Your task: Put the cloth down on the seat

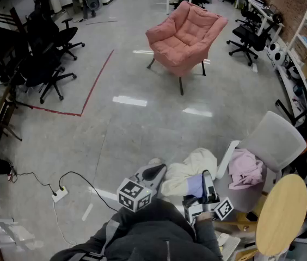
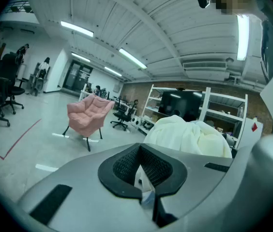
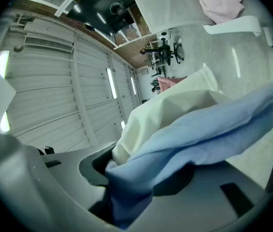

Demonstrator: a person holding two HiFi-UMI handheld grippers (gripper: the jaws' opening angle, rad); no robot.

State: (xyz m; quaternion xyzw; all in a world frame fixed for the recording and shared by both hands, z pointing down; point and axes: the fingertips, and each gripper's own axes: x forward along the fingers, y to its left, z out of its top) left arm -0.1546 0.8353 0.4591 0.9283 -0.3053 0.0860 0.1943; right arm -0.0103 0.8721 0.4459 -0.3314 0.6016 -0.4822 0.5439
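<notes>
Right gripper [image 3: 114,178] clamps blue cloth [image 3: 209,129] and cream cloth [image 3: 170,108], left gripper [image 2: 145,190] pinches the cream cloth's edge, both far from the pink armchair [image 1: 186,34].

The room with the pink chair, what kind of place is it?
Probably an office or lab: black rolling office chairs, white shelf racks by a brick wall, red tape on the floor.

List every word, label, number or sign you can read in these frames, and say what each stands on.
No text can be read in any view.
left marker cube: black-and-white square patterns only, no letters or digits.
right marker cube: the same, patterns only.
red tag on the white shelf post: too small to read.
Goods on the far shelves: too small and blurred to read.
</notes>
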